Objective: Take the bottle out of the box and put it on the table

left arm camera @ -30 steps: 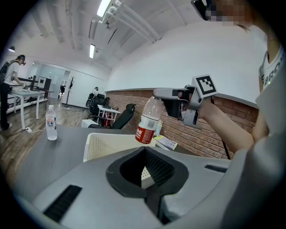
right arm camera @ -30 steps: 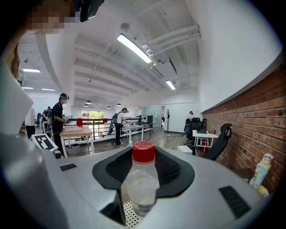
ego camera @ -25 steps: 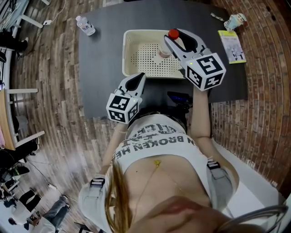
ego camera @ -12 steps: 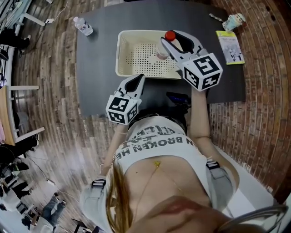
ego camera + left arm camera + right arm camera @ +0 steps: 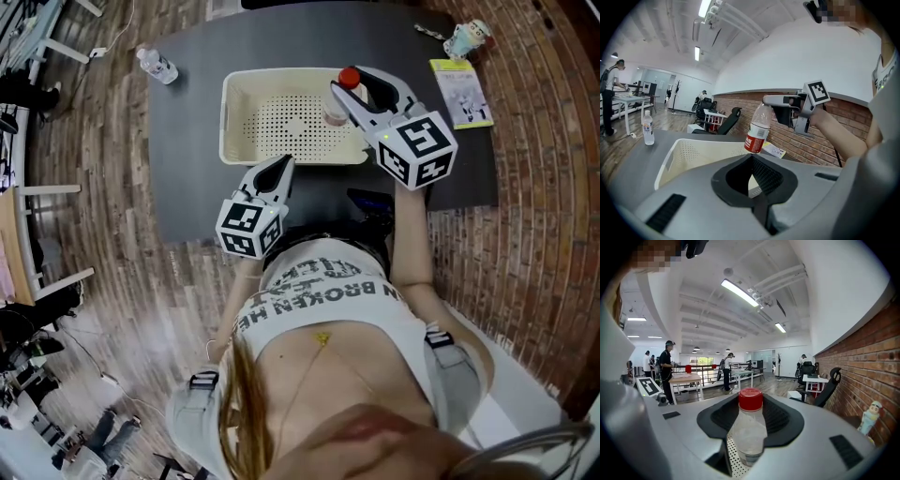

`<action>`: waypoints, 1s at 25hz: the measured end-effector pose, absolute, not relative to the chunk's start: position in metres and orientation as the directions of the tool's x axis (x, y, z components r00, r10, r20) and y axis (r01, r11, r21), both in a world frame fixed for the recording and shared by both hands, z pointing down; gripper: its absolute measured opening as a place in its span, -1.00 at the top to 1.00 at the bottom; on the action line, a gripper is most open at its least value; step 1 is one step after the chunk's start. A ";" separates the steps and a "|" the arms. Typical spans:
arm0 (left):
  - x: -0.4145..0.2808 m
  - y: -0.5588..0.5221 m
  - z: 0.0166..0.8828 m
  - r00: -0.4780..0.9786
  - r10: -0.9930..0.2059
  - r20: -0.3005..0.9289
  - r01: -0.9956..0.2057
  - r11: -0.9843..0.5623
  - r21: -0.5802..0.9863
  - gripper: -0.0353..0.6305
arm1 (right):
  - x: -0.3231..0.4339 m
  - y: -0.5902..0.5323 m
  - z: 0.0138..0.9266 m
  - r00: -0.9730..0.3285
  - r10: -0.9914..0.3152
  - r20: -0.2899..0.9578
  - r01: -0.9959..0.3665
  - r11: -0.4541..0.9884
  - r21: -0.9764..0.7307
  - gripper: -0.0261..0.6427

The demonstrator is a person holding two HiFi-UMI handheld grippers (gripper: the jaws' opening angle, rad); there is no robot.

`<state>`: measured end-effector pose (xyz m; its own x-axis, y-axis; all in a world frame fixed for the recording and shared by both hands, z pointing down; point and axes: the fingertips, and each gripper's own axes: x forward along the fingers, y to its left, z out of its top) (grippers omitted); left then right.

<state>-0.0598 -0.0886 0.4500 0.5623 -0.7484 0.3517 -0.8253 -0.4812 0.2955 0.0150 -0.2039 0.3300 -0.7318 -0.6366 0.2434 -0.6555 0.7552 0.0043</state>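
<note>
**Bottle lifted and drifting toward the box's right wall**

From where I stood, the right gripper (image 5: 356, 89) was clamped on the red-capped bottle (image 5: 749, 427). Its pads squeezed the clear body below the neck, and the cap stood up between the jaws. Over the last second it had carried the bottle sideways. A moment before, the bottle hung further in over the perforated white box (image 5: 228, 117); now it hung close to the right wall, still over the holed floor but seemingly lifted off it. I took that to mean the lift was done and the carry to the dark table (image 5: 187, 141) was under way, with the set-down yet to come. The bare tabletop off that gripper's right looked the likely spot.

The right forearm reached well forward, the gripper tipped slightly downward and the bottle leaning a little. The left gripper (image 5: 284, 161) was closed on nothing. It was held lower and nearer the body, its tip just short of the box's near rim, and it had slid the same way.
</note>
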 end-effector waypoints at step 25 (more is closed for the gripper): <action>0.001 -0.093 0.448 0.512 -0.791 0.335 -0.855 -0.432 0.286 0.89 | 0.155 -0.223 0.335 -0.626 -0.736 0.259 -0.759 0.651 0.016 0.46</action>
<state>0.0011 -0.0929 0.4479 0.5121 -0.7909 0.3350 -0.8551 -0.4323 0.2863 0.1546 -0.2226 0.3350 -0.6257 -0.7360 0.2586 -0.7589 0.6510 0.0164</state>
